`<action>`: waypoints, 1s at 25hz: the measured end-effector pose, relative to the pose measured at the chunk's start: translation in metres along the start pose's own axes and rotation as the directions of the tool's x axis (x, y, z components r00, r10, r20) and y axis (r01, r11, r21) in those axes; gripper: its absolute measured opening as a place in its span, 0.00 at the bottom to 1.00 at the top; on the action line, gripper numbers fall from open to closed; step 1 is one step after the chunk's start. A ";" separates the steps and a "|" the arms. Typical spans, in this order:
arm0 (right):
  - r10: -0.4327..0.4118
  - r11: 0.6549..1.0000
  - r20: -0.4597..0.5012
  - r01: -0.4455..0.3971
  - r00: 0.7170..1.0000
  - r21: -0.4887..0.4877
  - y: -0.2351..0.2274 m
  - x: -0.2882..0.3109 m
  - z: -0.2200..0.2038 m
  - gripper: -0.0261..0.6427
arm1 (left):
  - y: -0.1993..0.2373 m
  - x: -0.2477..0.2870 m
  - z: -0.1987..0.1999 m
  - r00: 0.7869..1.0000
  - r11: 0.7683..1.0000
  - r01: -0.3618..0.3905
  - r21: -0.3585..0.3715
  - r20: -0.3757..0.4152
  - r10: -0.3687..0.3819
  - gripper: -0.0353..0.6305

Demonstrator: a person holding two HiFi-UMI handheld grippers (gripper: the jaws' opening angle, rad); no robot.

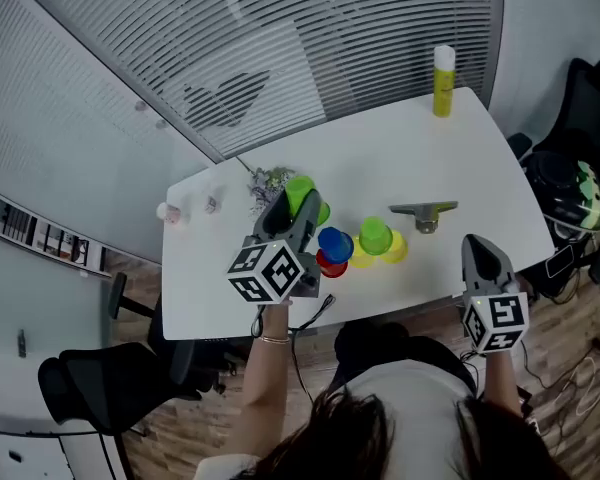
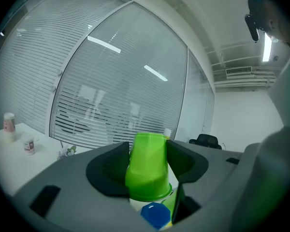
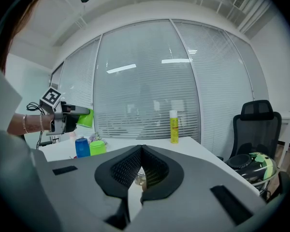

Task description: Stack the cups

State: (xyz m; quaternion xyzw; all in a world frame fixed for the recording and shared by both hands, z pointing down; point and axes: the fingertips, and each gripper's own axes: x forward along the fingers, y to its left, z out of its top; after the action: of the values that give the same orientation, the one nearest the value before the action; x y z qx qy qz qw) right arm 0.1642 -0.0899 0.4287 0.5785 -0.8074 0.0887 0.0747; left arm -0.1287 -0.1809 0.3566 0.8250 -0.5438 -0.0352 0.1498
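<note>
Left gripper (image 1: pixel 288 208) clamping green cup (image 2: pixel 147 170), half hidden

Light-green cup (image 2: pixel 147 168) hung inverted above the others, clamped in left gripper (image 1: pixel 292 208). Below, blue cup (image 1: pixel 335 242) stood against red cup (image 1: pixel 330 265). Just beside them, second green cup (image 1: pixel 375 236) sat over yellow cup (image 1: pixel 396 251).

light: bright, even, cool indoor | src: white ceiling tube lamp (image 2: pixel 267 47) top rt; streaks mirrored in slatted glass wall (image 3: pixel 122 68) | shadows: faint, soft on white tabletop (image 1: pixel 400 148) | lens: gripper views fisheye, corners black, lines bowed | focus: bright green plastic cup (image 2: pixel 147 168) up close slightly soft; head view crisp
</note>
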 end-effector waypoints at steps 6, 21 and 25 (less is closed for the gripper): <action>0.018 1.000 0.007 -0.018 1.000 -0.008 0.005 0.002 -0.001 0.08 | -0.025 -0.010 -0.007 0.997 0.999 0.009 -0.034 0.070 -0.007 0.44; 0.012 1.000 0.000 -0.012 1.000 -0.023 0.011 0.001 -0.006 0.08 | -0.060 -0.016 -0.038 0.992 0.998 0.015 0.066 0.127 -0.024 0.44; 0.007 1.000 -0.005 -0.008 1.000 -0.023 0.011 0.001 -0.009 0.08 | -0.062 -0.014 -0.040 0.991 0.996 0.007 0.083 0.135 -0.018 0.44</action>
State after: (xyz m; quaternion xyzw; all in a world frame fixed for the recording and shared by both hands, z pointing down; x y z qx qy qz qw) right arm 0.1539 -0.0854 0.4370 0.5744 -0.8103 0.0809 0.0830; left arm -0.0703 -0.1373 0.3760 0.8296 -0.5485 -0.0694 0.0781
